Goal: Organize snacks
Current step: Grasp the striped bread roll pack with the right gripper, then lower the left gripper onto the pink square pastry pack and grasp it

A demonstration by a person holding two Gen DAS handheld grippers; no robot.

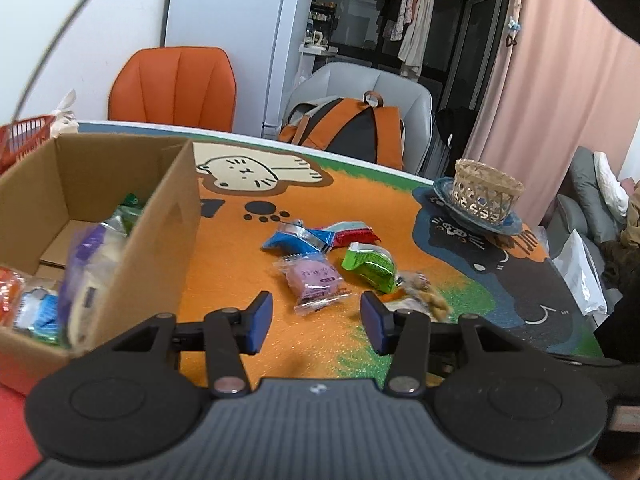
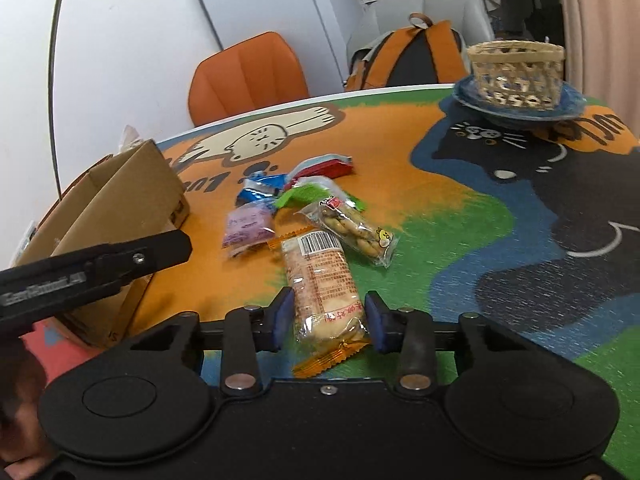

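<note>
Nearest your right gripper [image 2: 326,320], the long orange-edged snack packet [image 2: 320,280] lies on the worktop [image 2: 460,216] with its near end between the blue fingers [image 2: 282,312]; they stand wide on either side, with a small gap showing at each pad. Just beyond it lies a clear packet of biscuits [image 2: 354,228], then the pink packet [image 2: 246,226], green packet [image 2: 308,194], blue packet [image 2: 260,188] and red packet [image 2: 326,166] clustered near the cardboard box [image 2: 132,184]. Your left gripper [image 1: 316,316] hovers over the worktop with fingers wide and empty, the pink packet just ahead. The box to its left already holds several wrapped snacks [image 1: 92,264]. A woven basket [image 1: 486,192] sits on a blue plate [image 1: 508,224] well apart.
</note>
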